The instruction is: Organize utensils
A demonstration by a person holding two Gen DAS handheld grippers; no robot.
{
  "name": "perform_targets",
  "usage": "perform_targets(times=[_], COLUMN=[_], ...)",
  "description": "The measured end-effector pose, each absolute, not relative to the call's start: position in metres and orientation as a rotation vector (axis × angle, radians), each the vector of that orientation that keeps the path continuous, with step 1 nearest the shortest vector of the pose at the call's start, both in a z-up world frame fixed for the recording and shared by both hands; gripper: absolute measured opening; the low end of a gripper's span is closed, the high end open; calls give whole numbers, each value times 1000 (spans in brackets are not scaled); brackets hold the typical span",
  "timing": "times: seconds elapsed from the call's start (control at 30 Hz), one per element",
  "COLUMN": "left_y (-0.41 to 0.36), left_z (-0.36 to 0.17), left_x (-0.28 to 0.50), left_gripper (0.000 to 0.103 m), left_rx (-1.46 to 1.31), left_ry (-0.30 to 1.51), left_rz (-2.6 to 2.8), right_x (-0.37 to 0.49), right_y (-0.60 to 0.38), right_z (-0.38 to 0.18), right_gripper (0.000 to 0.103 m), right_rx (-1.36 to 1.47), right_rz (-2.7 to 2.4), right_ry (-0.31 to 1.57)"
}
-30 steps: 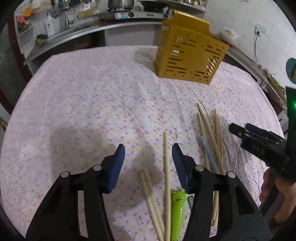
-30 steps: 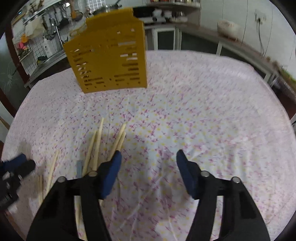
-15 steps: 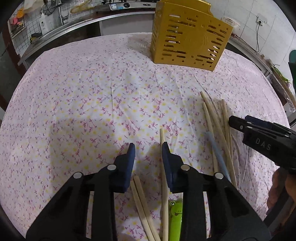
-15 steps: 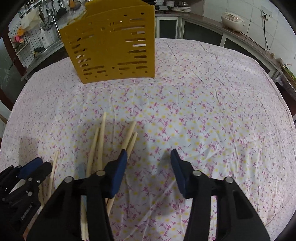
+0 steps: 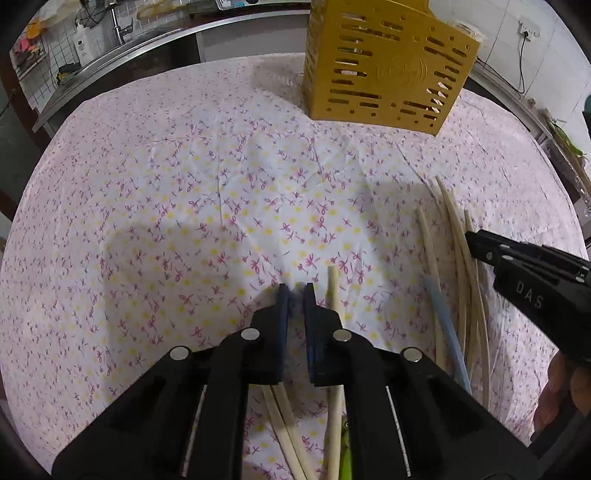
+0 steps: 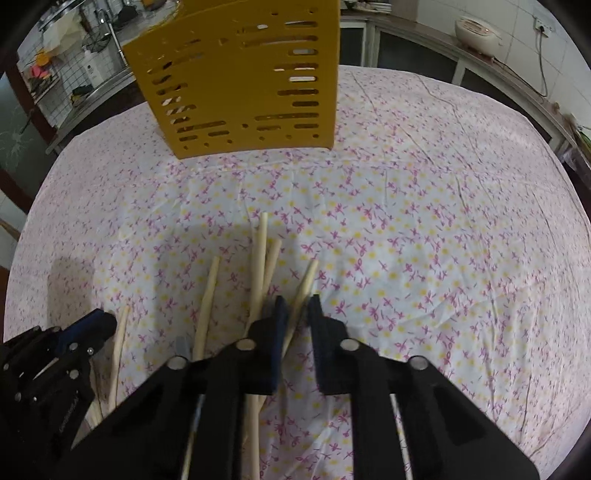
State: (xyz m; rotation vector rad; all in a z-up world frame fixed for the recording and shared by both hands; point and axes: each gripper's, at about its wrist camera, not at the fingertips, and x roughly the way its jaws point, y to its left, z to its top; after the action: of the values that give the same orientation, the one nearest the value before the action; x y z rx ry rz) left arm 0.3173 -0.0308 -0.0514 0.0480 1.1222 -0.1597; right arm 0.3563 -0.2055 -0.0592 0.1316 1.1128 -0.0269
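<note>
**Both grippers nearly closed over scattered chopsticks**

A floral tablecloth (image 5: 177,192) in white, pink and yellow fills both views, wrinkled and spread across the whole table. At the top of the frame stands a yellow slotted utensil holder (image 5: 384,70), upright on the cloth; pale sticks show through its slots. The right wrist view presents the holder's broad face at upper centre (image 6: 243,77), while the left wrist view sees it at an angle, upper right.

Only the left wrist view takes in the kitchen sink and faucet (image 5: 122,26) along the upper left rim. Only the right wrist view shows a white rice cooker (image 6: 476,29) on the counter at upper right.

The left gripper (image 5: 293,291), bottom centre of its own view, has its blue-padded jaws drawn to a narrow slit with only cloth visible in the gap; a single chopstick (image 5: 333,295) lies just right of its tips, and two more run beneath its body. It appears again at lower left of the other view.

The right gripper (image 6: 297,306) has its jaws almost together around a pale wooden chopstick (image 6: 304,284) that slants between the pads; whether it is truly pinched cannot be told. A loose bundle of chopsticks (image 6: 258,258) lies fanned to its left, tips toward the holder. The left view alone shows a pale blue stick (image 5: 443,321) among them and a green-handled utensil (image 5: 345,454) at the bottom edge.
</note>
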Motion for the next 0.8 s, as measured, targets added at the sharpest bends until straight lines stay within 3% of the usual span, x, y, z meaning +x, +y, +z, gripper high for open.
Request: perform_targets(times=[0.43,0.53,0.8], left_y=[-45,-49,-39], left_z=[-52,-53,-47], left_x=[319,322,327], left_gripper=[4,0,0], left_rx=[112,130,78], left_ry=[1158,1144,1152], left_rz=[-138,-137,-156], right_x=[366,364,352], right_y=[-214,-218,-232], right_z=[-60,-58,-35], right_gripper=[10,10,8], right_rx=[121,134,137], right_rz=[37,50,68], right_ry=[1153,1137,1062])
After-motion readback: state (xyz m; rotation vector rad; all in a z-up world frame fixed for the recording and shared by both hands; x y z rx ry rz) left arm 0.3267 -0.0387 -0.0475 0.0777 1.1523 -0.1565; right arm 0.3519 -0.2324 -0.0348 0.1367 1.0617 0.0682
